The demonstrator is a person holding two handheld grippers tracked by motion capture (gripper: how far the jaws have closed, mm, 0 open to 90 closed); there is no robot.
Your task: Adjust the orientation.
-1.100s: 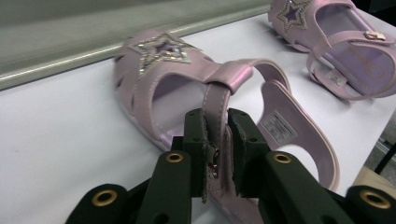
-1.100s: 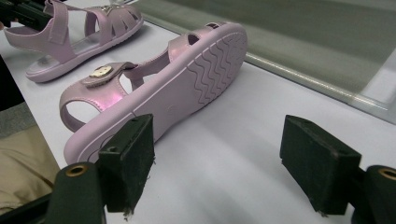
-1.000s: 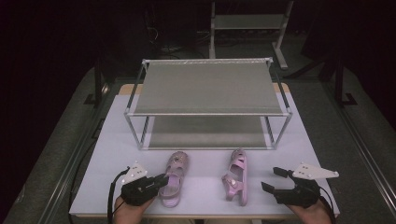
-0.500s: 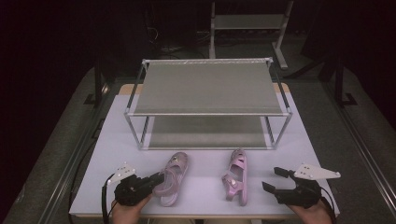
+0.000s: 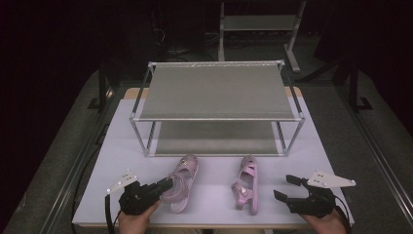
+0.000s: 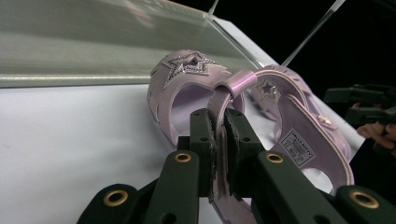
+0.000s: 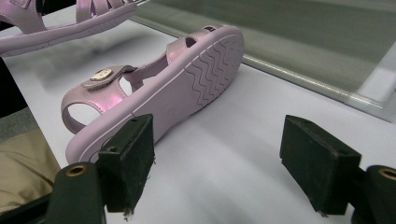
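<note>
Left gripper view: left tongs (image 6: 219,140) have just clamped the left sandal's heel strap (image 6: 223,100), ready for lifting; right tongs (image 7: 229,163) gape, empty.

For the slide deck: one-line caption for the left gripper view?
Left claw shut on the heel strap of a pink sandal lying on the white table.

Pink sandal (image 5: 181,185) upright, heel strap pinched; other (image 5: 246,183) on side.

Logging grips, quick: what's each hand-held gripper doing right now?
Left hand-held gripper: closed on the heel strap of the left sandal.
Right hand-held gripper: open, holding nothing.
</note>
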